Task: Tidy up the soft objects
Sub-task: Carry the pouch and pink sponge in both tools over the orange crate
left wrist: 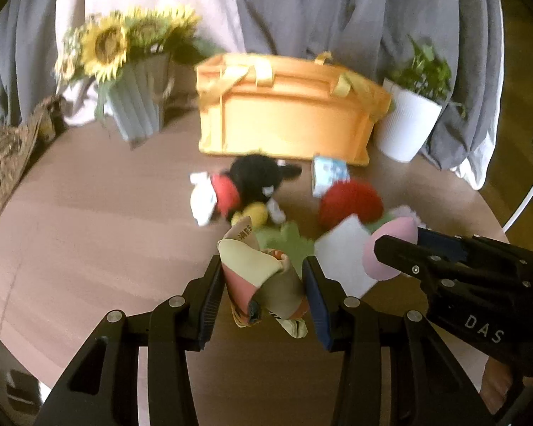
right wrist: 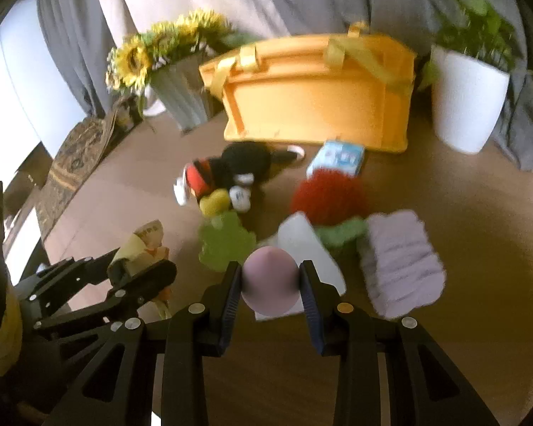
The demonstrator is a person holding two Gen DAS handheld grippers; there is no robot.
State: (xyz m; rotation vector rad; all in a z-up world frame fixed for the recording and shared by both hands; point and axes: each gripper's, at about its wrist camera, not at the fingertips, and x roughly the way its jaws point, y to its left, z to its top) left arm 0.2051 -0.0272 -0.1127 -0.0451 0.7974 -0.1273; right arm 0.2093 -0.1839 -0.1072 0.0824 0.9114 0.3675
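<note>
My left gripper (left wrist: 263, 277) is shut on a folded patchwork cloth (left wrist: 263, 280) of cream, pink and tan, held above the round brown table (left wrist: 89, 220). My right gripper (right wrist: 270, 277) is shut on a pink egg-shaped sponge (right wrist: 270, 280); it also shows in the left wrist view (left wrist: 391, 245). Ahead on the table lie a black Mickey plush (right wrist: 231, 174), a red fluffy ball (right wrist: 328, 193), a green cloth (right wrist: 224, 241), a white pad (right wrist: 302, 241), a lilac folded towel (right wrist: 398, 259) and a blue-white packet (right wrist: 337, 156). An orange bin (right wrist: 319, 106) with yellow handles stands behind them.
A ribbed grey vase of sunflowers (left wrist: 138, 99) stands at the back left. A white pot with a green plant (right wrist: 465, 103) stands at the back right. Grey and white curtains hang behind. A patterned basket (left wrist: 3, 163) sits at the table's left edge.
</note>
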